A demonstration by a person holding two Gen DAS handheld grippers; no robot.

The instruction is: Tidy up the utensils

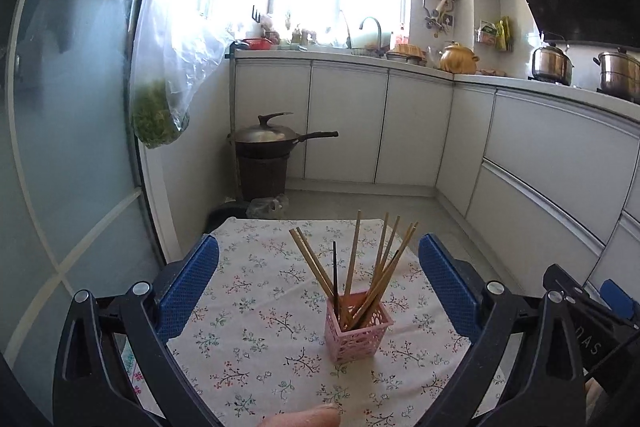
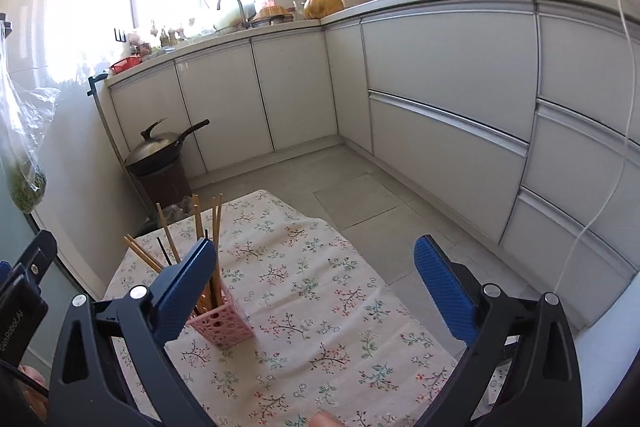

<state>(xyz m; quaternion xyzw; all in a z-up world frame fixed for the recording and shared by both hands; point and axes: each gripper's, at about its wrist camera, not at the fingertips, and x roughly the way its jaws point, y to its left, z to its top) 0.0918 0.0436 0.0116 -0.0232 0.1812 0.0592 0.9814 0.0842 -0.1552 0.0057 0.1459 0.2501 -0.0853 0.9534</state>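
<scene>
A pink perforated holder (image 1: 356, 327) stands upright on the floral tablecloth (image 1: 256, 331), with several wooden chopsticks (image 1: 352, 263) and one black one leaning out of it. My left gripper (image 1: 318, 287) is wide open, its blue pads on either side of the holder and clear of it. In the right wrist view the same holder (image 2: 224, 325) and chopsticks (image 2: 196, 223) sit at the left, partly behind my left finger. My right gripper (image 2: 316, 287) is wide open over bare cloth (image 2: 320, 299), with nothing between its pads.
White kitchen cabinets (image 2: 440, 75) run along the back and right. A lidded wok (image 1: 268, 137) rests on a dark bin by the left wall. A plastic bag of greens (image 1: 160, 115) hangs at the left. Grey floor (image 2: 348, 195) lies beyond the table's far edge.
</scene>
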